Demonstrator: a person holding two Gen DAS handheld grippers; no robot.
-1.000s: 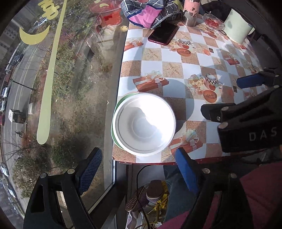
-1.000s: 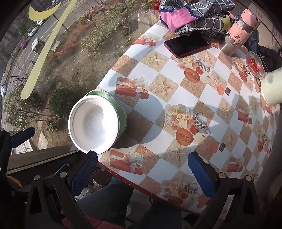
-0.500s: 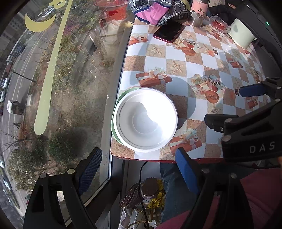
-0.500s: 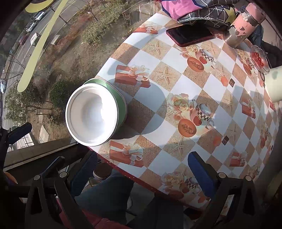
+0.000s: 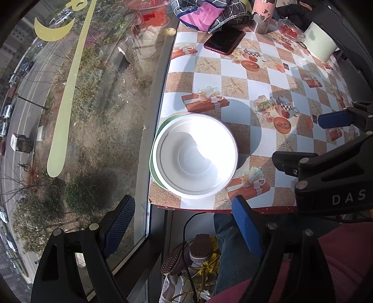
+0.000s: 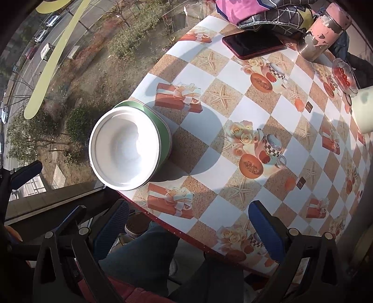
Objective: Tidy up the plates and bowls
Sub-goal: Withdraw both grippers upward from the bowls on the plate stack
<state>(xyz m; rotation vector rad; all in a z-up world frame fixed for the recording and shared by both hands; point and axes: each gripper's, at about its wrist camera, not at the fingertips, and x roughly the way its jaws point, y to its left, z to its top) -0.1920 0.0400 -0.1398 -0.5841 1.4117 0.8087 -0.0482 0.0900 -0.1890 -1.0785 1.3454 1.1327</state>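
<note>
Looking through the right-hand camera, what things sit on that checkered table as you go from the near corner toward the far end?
Stacked white bowl in the green bowl → dark red phone → pink flask, with the patterned cloth at the far edge.

A bowl (image 5: 195, 160) sits inside another bowl (image 6: 164, 137), and the stack stands at the near corner of the table (image 5: 263, 77), right by the window (image 5: 77, 98). Far back on the table lies a phone (image 5: 224, 39). Behind the phone is a pile of cloth (image 5: 205, 14). To the right of the phone stands a bottle (image 6: 322, 35). Further right is a small glass dish (image 6: 344, 75), and next to it a tub (image 5: 320, 42). Under the table edge are a person's knees (image 6: 149, 254).
</note>
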